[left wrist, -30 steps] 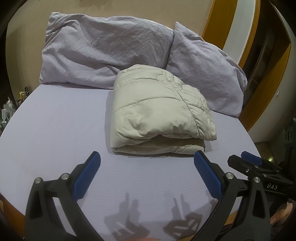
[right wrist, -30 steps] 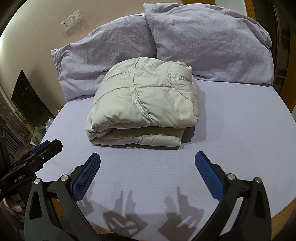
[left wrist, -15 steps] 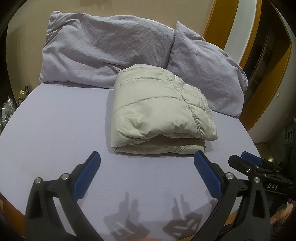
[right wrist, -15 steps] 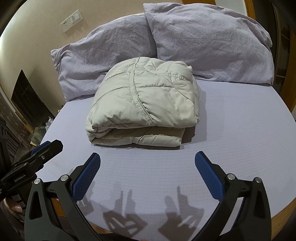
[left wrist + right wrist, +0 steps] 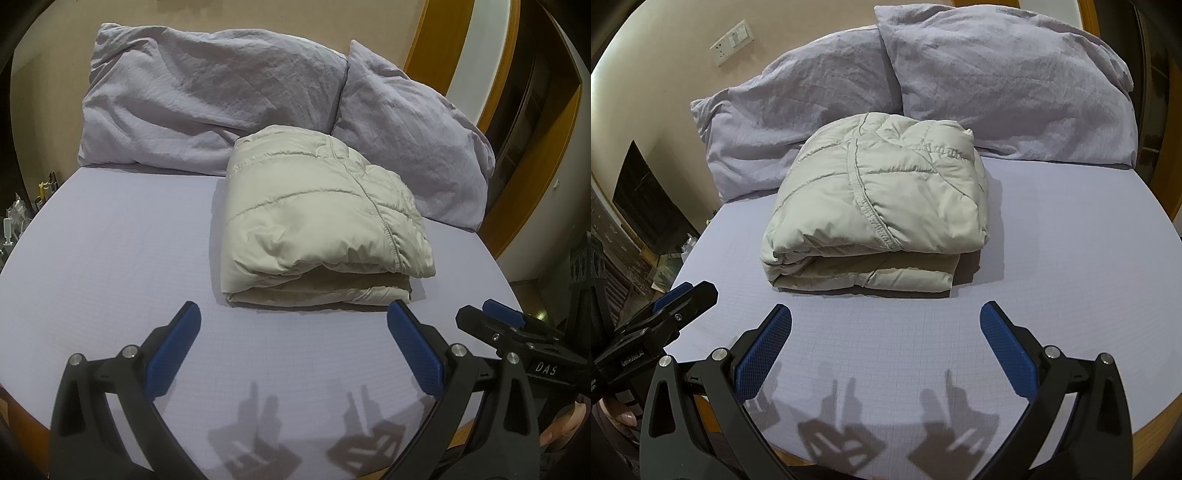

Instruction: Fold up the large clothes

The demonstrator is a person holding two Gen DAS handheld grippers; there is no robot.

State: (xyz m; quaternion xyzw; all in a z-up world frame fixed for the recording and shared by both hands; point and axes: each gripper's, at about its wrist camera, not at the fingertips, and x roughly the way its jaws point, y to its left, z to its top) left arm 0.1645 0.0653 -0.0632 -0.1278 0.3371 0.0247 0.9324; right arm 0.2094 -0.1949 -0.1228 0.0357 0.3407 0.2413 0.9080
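Note:
A beige quilted puffer jacket [image 5: 317, 221] lies folded into a compact bundle on the lavender bed sheet [image 5: 110, 266]; it also shows in the right wrist view [image 5: 879, 214]. My left gripper [image 5: 293, 325] is open and empty, hovering above the sheet just in front of the bundle. My right gripper [image 5: 885, 325] is open and empty, also just in front of it. Each gripper shows at the edge of the other's view: the right one [image 5: 506, 328] and the left one [image 5: 679, 302].
Two lavender pillows [image 5: 207, 99] [image 5: 413, 155] lean on the wall behind the jacket. A wooden frame [image 5: 528, 158] stands to the right of the bed. A dark nightstand [image 5: 642, 199] with clutter is at the left. The bed's wooden edge [image 5: 1152, 432] is near me.

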